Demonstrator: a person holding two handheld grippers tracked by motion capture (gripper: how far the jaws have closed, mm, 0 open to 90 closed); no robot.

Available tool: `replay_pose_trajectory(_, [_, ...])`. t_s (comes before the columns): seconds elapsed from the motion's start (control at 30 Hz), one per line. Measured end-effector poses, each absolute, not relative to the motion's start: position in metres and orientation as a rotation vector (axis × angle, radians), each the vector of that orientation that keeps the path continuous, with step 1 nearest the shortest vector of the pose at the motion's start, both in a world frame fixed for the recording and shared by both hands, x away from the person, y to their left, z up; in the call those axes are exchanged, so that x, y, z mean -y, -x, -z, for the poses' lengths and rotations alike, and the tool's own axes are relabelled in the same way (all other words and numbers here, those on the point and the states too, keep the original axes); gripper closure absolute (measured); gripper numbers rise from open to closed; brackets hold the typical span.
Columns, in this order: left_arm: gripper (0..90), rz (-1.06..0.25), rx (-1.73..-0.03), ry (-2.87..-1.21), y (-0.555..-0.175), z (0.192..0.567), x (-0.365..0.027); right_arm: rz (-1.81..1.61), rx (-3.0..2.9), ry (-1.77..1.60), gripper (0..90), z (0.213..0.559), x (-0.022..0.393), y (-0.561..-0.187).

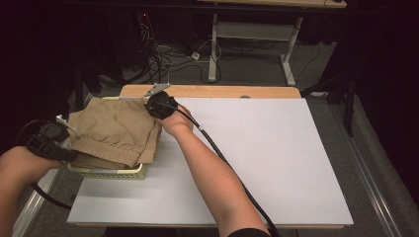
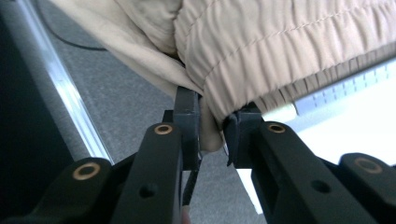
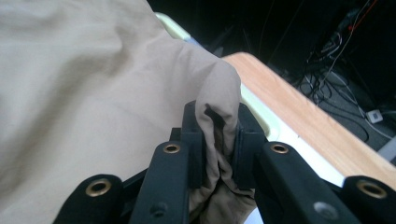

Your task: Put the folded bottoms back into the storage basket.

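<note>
A folded tan garment (image 1: 113,131) with an elastic waistband lies on top of a pale yellow basket (image 1: 111,173) at the left of the white table (image 1: 257,148). My left gripper (image 1: 69,150) is at the garment's near left corner. In the left gripper view its jaws (image 2: 212,130) pinch a fold of the cloth (image 2: 280,46) just under the waistband. My right gripper (image 1: 150,108) is at the garment's far right corner. In the right gripper view its jaws (image 3: 219,135) are shut on a bunched fold of the cloth (image 3: 84,93), above the basket rim (image 3: 254,105).
The table has a wooden strip (image 1: 212,91) along its far edge. Beyond it stand a desk frame (image 1: 213,49) and tangled cables (image 1: 163,54) on the floor. A metal rail (image 2: 70,93) runs along the table's left side.
</note>
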State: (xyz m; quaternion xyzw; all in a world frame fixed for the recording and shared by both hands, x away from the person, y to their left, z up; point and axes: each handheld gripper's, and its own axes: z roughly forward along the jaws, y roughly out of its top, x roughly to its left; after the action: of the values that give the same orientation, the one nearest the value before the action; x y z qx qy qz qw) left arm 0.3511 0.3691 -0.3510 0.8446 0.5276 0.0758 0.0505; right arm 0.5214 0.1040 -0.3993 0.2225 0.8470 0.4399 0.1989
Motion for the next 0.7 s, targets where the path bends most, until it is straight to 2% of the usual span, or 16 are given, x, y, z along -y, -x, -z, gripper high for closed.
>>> replay_pose_trajectory(0.27, [68.4, -0.217, -1.600, -2.575, -0.350, 0.360, -0.369, -1.235, -2.348, -0.666, 73.7, 0.404, -0.105, -0.528])
replay_pose_trajectory(0.33, [60.4, -0.187, -1.605, -2.570, -0.349, 0.360, -0.369, -1.237, -2.364, -0.661, 64.3, 0.406, -0.106, -0.529])
replay_pose_trajectory(0.37, [58.1, -0.187, -1.605, -2.570, -0.349, 0.360, -0.369, -1.237, -2.364, -0.661, 64.3, 0.406, -0.106, -0.529])
replay_pose_trajectory(0.4, [58.1, -0.172, -1.607, -2.563, -0.349, 0.359, -0.369, -1.230, -2.383, -0.670, 57.3, 0.407, -0.106, -0.530])
replay_pose_trajectory(0.57, [47.9, -0.150, -1.623, -2.547, -0.344, 0.349, -0.372, -1.261, -2.382, -0.732, 34.0, 0.402, -0.097, -0.533])
replay_pose_trajectory(0.7, [41.3, -0.164, -1.623, -2.517, -0.342, 0.340, -0.370, -1.311, -2.370, -0.723, 23.0, 0.392, -0.082, -0.525])
